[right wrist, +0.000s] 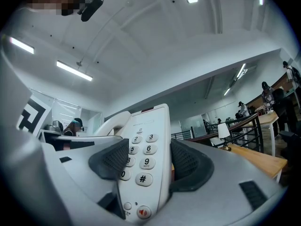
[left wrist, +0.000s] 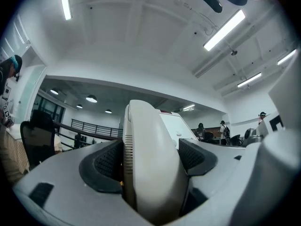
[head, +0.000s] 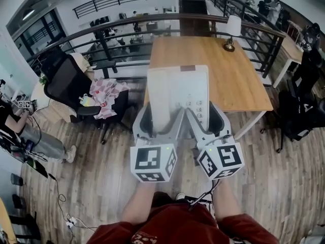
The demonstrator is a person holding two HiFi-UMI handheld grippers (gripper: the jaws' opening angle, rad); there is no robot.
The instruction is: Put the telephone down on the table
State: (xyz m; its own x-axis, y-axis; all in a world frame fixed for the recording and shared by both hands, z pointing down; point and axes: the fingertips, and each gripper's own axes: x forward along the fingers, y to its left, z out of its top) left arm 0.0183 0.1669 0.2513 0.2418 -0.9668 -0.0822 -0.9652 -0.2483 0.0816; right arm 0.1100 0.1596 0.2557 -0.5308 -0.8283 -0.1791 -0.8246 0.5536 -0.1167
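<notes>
A white desk telephone (head: pixel 177 95) is held in the air, off the near left end of the wooden table (head: pixel 238 80). My left gripper (head: pixel 161 122) is shut on its handset side (left wrist: pixel 150 164), the jaws pressed on both flanks of the handset. My right gripper (head: pixel 203 120) is shut on the keypad side (right wrist: pixel 143 168), one jaw over the number keys and the other on the phone's right edge. The phone's underside is hidden.
A small white lamp (head: pixel 232 30) stands at the table's far right. A black office chair (head: pixel 71 85) with a checked cloth (head: pixel 106 98) sits to the left. A dark railing (head: pixel 152 27) runs behind. Wooden floor lies below me. People stand at the far right.
</notes>
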